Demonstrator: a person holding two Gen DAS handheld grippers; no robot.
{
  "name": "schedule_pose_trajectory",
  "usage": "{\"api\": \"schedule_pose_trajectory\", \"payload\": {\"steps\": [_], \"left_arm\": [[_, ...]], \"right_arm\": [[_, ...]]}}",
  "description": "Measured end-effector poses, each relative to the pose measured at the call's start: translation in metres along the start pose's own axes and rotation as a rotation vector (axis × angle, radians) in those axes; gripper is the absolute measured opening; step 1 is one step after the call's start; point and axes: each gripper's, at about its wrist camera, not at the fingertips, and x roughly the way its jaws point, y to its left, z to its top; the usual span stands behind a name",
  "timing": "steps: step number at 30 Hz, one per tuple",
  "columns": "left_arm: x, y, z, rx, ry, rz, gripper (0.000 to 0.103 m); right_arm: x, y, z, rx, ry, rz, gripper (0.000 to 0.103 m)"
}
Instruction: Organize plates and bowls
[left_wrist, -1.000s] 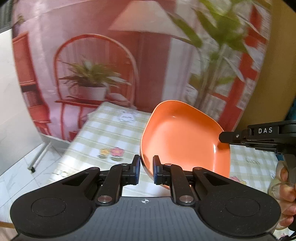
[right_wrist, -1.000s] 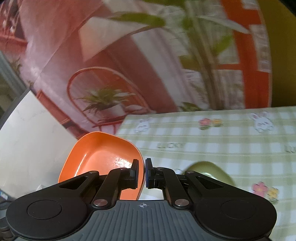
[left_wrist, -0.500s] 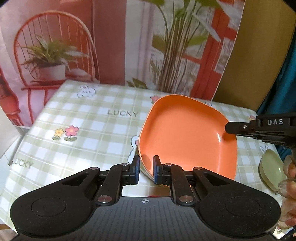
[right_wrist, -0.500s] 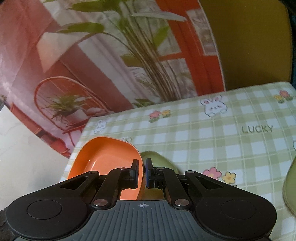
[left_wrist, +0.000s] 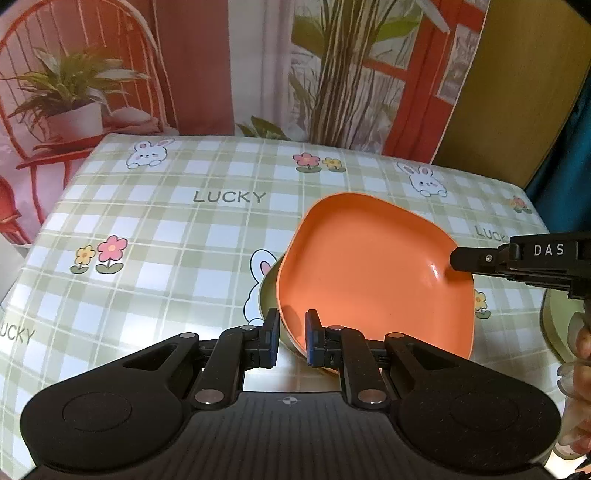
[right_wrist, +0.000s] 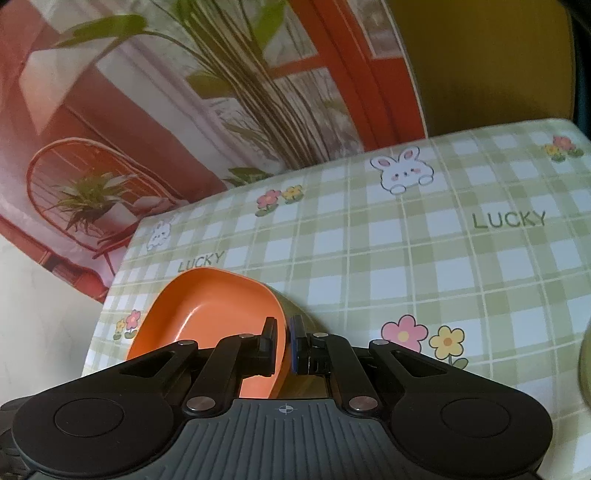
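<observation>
An orange, square-rimmed plastic plate (left_wrist: 373, 273), nested on a pale green dish (left_wrist: 267, 295) of which only a sliver of rim showed beneath it, hung tilted just above a green-and-white checked tablecloth (left_wrist: 184, 236) printed with rabbits, flowers and the word LUCKY. The left gripper (left_wrist: 289, 338) was clenched on the stack's near rim, both layers pinched between its blue-faced pads. At the plate's far right edge the right gripper (right_wrist: 282, 345), seen from the left wrist as a black bar lettered DAS, was likewise clamped on the rim; in its own view the orange edge stood between its closed jaws, with green behind. A hand (left_wrist: 578, 365) showed at the picture's right margin, below that bar. Right of the plate, part of another pale green piece (left_wrist: 554, 325) lay at the frame edge, too cut off to identify. Beyond the cloth, behind the plate, hung a printed backdrop (left_wrist: 258, 66) of a red chair, potted plants and a window.

The step in hand appeared to be setting the stacked pair down on the table with both tongs. The next move would call for levelling the stack, easing it onto the cloth, then releasing both rims together so the plates did not slide apart.
</observation>
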Motion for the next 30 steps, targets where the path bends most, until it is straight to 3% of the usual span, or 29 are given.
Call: {"api": "schedule_pose_trajectory", "payload": {"steps": [18, 30], "left_arm": [[0.047, 0.000, 0.009, 0.083, 0.008, 0.023, 0.015], [0.052, 0.002, 0.005, 0.106, 0.003, 0.024, 0.015]], "right_arm": [[0.037, -0.013, -0.001, 0.023, 0.034, -0.023, 0.007], [0.041, -0.011, -0.010, -0.007, 0.067, -0.044, 0.007]]}}
